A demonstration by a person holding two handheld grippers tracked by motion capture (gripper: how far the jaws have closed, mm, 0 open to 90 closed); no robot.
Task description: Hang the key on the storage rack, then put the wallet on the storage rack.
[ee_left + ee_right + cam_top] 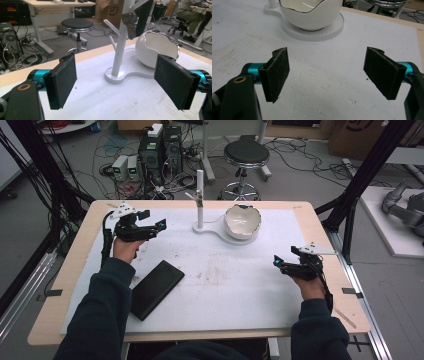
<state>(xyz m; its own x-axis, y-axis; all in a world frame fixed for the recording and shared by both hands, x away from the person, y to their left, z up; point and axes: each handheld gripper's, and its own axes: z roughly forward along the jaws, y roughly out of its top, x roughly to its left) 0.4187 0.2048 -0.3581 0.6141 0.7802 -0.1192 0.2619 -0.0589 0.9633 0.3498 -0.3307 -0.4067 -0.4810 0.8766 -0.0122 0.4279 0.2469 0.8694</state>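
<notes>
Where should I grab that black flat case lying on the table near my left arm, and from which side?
Take the black flat case across its narrow width, near the middle of its length, coming straight down from above. It lies flat and slanted on the white mat, so turn the jaws square to its long edges. The left gripper, open now, is likely the nearer one.

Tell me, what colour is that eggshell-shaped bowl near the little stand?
The bowl is glossy white with a thin dark-gold rim, best seen in the left gripper view.

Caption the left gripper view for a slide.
Open left gripper faces a white stand with hanging keys, beside an eggshell bowl.
</notes>
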